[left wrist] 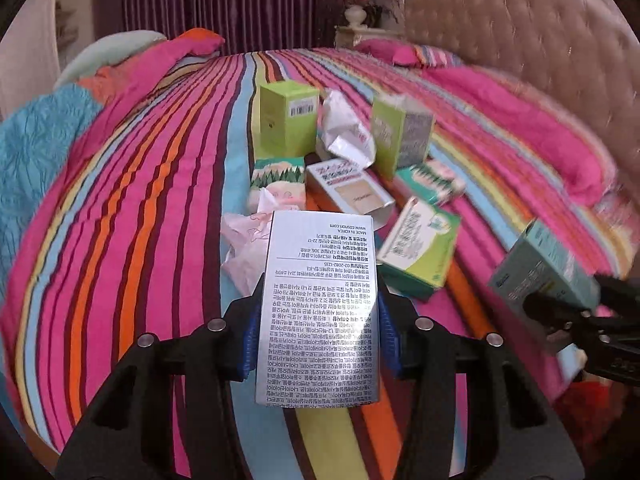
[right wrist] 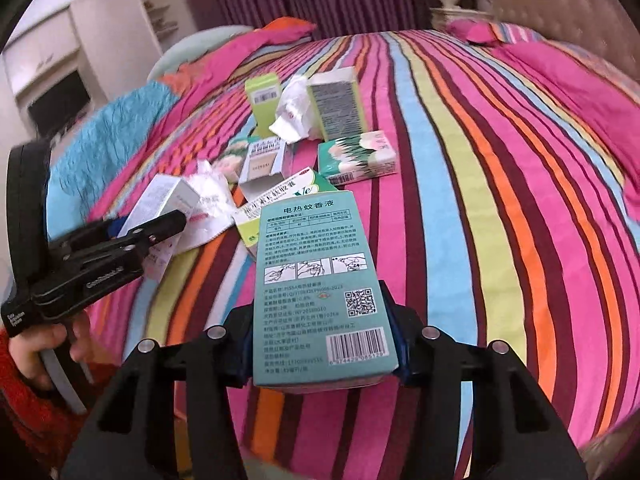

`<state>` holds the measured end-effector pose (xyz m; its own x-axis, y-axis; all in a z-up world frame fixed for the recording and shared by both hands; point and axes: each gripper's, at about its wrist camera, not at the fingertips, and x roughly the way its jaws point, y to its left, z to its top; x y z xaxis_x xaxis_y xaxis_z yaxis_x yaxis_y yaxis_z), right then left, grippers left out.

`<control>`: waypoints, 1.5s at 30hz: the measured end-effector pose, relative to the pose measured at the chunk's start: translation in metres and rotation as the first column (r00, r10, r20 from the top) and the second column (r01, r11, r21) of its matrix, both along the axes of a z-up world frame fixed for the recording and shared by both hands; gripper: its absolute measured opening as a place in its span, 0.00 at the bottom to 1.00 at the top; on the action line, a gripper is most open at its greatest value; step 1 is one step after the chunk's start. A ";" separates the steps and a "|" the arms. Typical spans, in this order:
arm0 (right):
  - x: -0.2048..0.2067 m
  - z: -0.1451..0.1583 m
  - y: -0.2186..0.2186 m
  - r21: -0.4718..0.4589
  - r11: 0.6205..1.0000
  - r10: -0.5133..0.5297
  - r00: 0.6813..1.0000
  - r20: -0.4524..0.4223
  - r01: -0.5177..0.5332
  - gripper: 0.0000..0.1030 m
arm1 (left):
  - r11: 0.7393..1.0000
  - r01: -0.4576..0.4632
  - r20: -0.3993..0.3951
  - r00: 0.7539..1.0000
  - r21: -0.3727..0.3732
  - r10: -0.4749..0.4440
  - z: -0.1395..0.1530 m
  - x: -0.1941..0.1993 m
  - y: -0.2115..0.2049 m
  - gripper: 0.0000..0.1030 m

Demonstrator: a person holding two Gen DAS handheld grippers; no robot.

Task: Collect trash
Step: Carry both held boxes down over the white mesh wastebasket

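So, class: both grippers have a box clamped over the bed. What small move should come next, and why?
Probably carry both boxes away to wherever trash goes; no bin shows here. The left gripper clamps the silver box, the right gripper the teal box, both clear of the striped bedspread, where more litter waits.

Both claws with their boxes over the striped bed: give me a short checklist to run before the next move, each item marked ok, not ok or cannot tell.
1. Left claw shut on the silver box, pads on both sides: ok.
2. Right claw shut on the teal box: ok.
3. Both boxes lifted clear of the bedspread: ok.
4. Claws apart from each other: ok.
5. Somewhere to drop the trash, a bin or bag: cannot tell, none in either view.
6. Bed cleared of trash: not ok; green boxes, a crumpled wrapper and tissue packs remain.
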<state>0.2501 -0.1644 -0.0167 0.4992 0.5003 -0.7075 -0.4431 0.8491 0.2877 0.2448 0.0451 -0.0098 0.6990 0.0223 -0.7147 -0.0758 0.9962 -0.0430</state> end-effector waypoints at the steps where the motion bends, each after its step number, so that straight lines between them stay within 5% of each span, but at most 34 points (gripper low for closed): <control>1: -0.005 0.003 -0.004 0.016 1.000 -0.011 1.000 -0.009 0.011 0.47 | 1.000 0.008 0.010 1.000 -0.024 -0.007 0.006 -0.008 0.000 0.46; 9: -0.045 0.010 -0.021 0.062 0.996 -0.063 0.997 -0.051 0.066 0.47 | 0.994 0.033 -0.005 0.999 -0.103 -0.034 0.016 -0.077 0.006 0.46; 17: -0.099 -0.010 -0.014 0.038 0.998 -0.036 0.990 -0.138 0.042 0.47 | 0.990 0.071 -0.127 0.988 -0.125 -0.087 -0.014 -0.164 -0.001 0.46; 26: -0.142 -0.030 0.001 -0.024 0.999 -0.029 0.982 -0.189 0.025 0.47 | 0.969 0.037 -0.253 0.962 -0.244 -0.100 -0.052 -0.197 -0.013 0.46; 33: -0.153 -0.079 -0.005 -0.040 0.998 -0.064 0.920 -0.386 0.053 0.47 | 0.950 -0.017 -0.396 0.911 -0.311 -0.114 -0.095 -0.200 -0.028 0.46; 38: -0.154 -0.092 0.001 -0.057 0.997 -0.065 0.895 -0.442 0.045 0.47 | 0.946 -0.054 -0.465 0.879 -0.320 -0.107 -0.113 -0.201 -0.028 0.46; 45: -0.160 -0.125 0.018 -0.075 0.997 -0.043 0.828 -0.559 0.001 0.47 | 0.938 -0.092 -0.606 0.784 -0.334 -0.138 -0.153 -0.202 -0.034 0.46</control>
